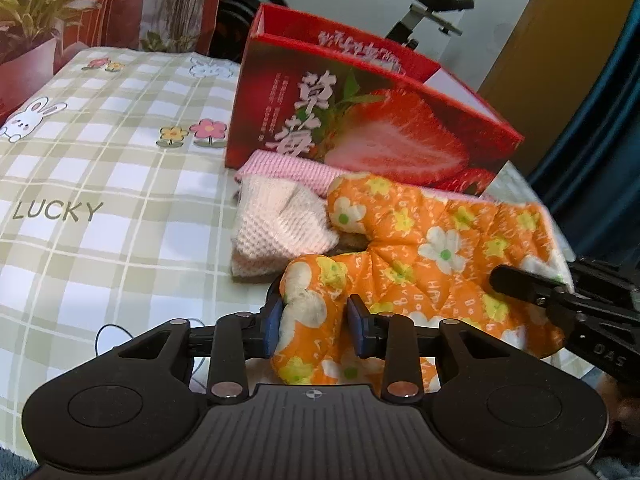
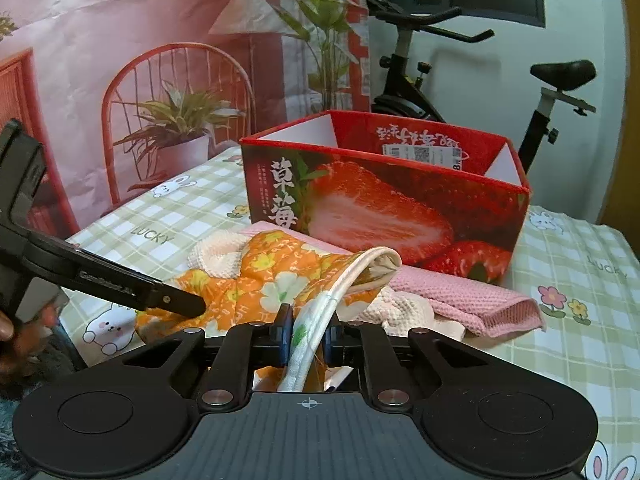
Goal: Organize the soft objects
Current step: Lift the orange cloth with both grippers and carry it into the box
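The orange floral cloth (image 1: 420, 248) lies crumpled on the table (image 1: 100, 184), just in front of the red strawberry box (image 1: 360, 128). The left tool (image 1: 314, 322) grips a puffed fold of the cloth's near corner between its blue pads. The right tool (image 2: 308, 334) is closed narrowly on the cloth's white-piped edge (image 2: 344, 276), which arches upward out of its jaws. Under the cloth lie a cream waffle-knit towel (image 1: 280, 224) and a pink towel (image 2: 472, 296); the pink one touches the box front and spreads to the right, and much of both is hidden.

The box is open at the top; its inside floor is out of sight. To the left of the pile the checked tablecloth offers wide open room, with less on the right. An exercise bike (image 2: 432, 80) stands behind the table. The cloth's near edge is cut off behind the tool bodies.
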